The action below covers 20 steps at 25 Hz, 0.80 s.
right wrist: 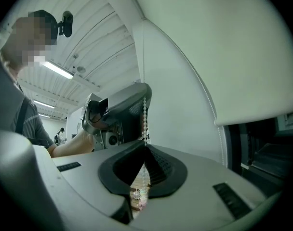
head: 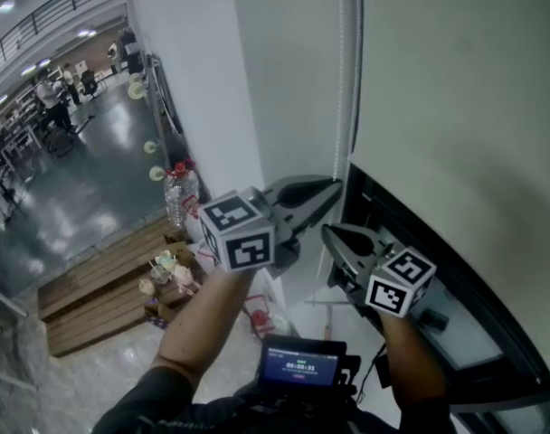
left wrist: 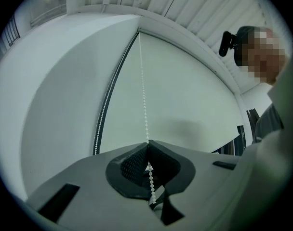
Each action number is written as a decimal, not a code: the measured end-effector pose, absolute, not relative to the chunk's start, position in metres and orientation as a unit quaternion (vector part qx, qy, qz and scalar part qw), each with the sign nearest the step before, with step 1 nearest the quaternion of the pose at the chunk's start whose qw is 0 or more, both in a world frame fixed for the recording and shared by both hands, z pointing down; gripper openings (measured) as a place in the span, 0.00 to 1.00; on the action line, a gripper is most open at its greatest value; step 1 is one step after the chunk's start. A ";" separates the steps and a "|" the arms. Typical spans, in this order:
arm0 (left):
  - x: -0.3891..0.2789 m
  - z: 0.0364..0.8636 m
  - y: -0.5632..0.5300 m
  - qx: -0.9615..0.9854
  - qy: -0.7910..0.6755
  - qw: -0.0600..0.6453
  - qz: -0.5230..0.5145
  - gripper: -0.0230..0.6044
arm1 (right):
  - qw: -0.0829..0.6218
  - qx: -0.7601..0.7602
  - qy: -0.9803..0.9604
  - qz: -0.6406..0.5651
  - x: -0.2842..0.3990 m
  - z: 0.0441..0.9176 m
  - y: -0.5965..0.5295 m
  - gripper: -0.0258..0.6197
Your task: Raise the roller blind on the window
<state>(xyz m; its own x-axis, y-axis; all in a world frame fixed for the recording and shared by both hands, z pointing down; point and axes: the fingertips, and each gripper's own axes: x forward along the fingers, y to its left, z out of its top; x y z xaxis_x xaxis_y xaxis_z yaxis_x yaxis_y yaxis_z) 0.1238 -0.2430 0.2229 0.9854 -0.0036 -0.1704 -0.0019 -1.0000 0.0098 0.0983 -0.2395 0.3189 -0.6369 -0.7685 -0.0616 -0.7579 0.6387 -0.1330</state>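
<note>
At the far left, a wooden platform point(head: 103, 283) is lying on the glossy floor, with a clear water bottle point(head: 178, 195) standing at its right end and a few small cups point(head: 166, 269) sitting near it. A white wall point(head: 212, 80) is rising just right of these.

The left gripper point(head: 334, 186) is reaching toward the window corner with its marker cube facing the head camera. Its jaws are clenched on the bead chain point(head: 340, 70); in the left gripper view the pads are meeting at the tip with the white beads running between them. The chain is hanging along the left edge of the roller blind point(head: 456, 107).

Just below and to the right, the right gripper point(head: 329, 231) is also clamping the same chain, pads pressed together around it, lower down than the left one.

The off-white blind is filling the right side and covering most of the window point(head: 411, 242). A dark strip of the window is showing beneath the blind's bottom edge.
</note>
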 end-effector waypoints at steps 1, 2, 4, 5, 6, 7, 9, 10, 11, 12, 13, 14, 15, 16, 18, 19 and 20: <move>0.124 0.223 -0.243 0.996 -0.003 -0.001 -0.086 0.05 | 0.058 -0.423 0.903 -0.047 0.099 0.318 -0.239 0.04; 0.124 0.223 -0.243 0.996 -0.003 -0.006 -0.087 0.05 | 0.059 -0.423 0.903 -0.048 0.100 0.318 -0.239 0.04; 0.123 0.223 -0.243 0.996 -0.002 -0.012 -0.090 0.04 | 0.060 -0.423 0.903 -0.049 0.100 0.319 -0.239 0.04; 0.122 0.224 -0.243 0.996 -0.002 -0.014 -0.092 0.04 | 0.061 -0.423 0.903 -0.049 0.100 0.319 -0.239 0.04; 0.121 0.224 -0.243 0.995 0.000 -0.012 -0.096 0.04 | 0.062 -0.423 0.903 -0.050 0.100 0.319 -0.239 0.04; 0.121 0.224 -0.242 0.995 0.002 -0.008 -0.100 0.04 | 0.063 -0.423 0.902 -0.051 0.100 0.319 -0.240 0.04; 0.122 0.226 -0.241 0.995 0.004 -0.008 -0.100 0.04 | 0.060 -0.425 0.902 -0.052 0.101 0.322 -0.241 0.04; 0.122 0.230 -0.242 0.995 0.001 -0.012 -0.095 0.04 | 0.056 -0.426 0.902 -0.054 0.101 0.326 -0.243 0.04; 0.122 0.234 -0.243 0.996 -0.003 -0.015 -0.090 0.04 | 0.051 -0.426 0.901 -0.056 0.101 0.330 -0.244 0.04; 0.122 0.240 -0.244 0.996 -0.006 -0.014 -0.084 0.04 | 0.047 -0.427 0.901 -0.061 0.101 0.336 -0.245 0.04; 0.122 0.246 -0.246 0.997 -0.008 -0.010 -0.079 0.04 | 0.043 -0.428 0.900 -0.067 0.102 0.342 -0.246 0.04; 0.122 0.253 -0.247 0.997 -0.009 -0.004 -0.076 0.04 | 0.040 -0.429 0.899 -0.074 0.102 0.348 -0.246 0.04; 0.122 0.259 -0.247 0.997 -0.011 0.001 -0.072 0.04 | 0.036 -0.431 0.898 -0.081 0.103 0.355 -0.247 0.04; 0.122 0.266 -0.248 0.998 -0.013 0.005 -0.068 0.04 | 0.032 -0.432 0.897 -0.086 0.103 0.361 -0.247 0.04; 0.122 0.279 -0.249 0.998 -0.018 0.011 -0.060 0.04 | 0.025 -0.435 0.895 -0.096 0.104 0.374 -0.247 0.04; 0.122 0.285 -0.249 0.998 -0.019 0.016 -0.056 0.04 | 0.022 -0.437 0.893 -0.103 0.105 0.380 -0.247 0.04; 0.122 0.292 -0.249 0.998 -0.019 0.020 -0.053 0.04 | 0.021 -0.439 0.892 -0.109 0.105 0.386 -0.246 0.04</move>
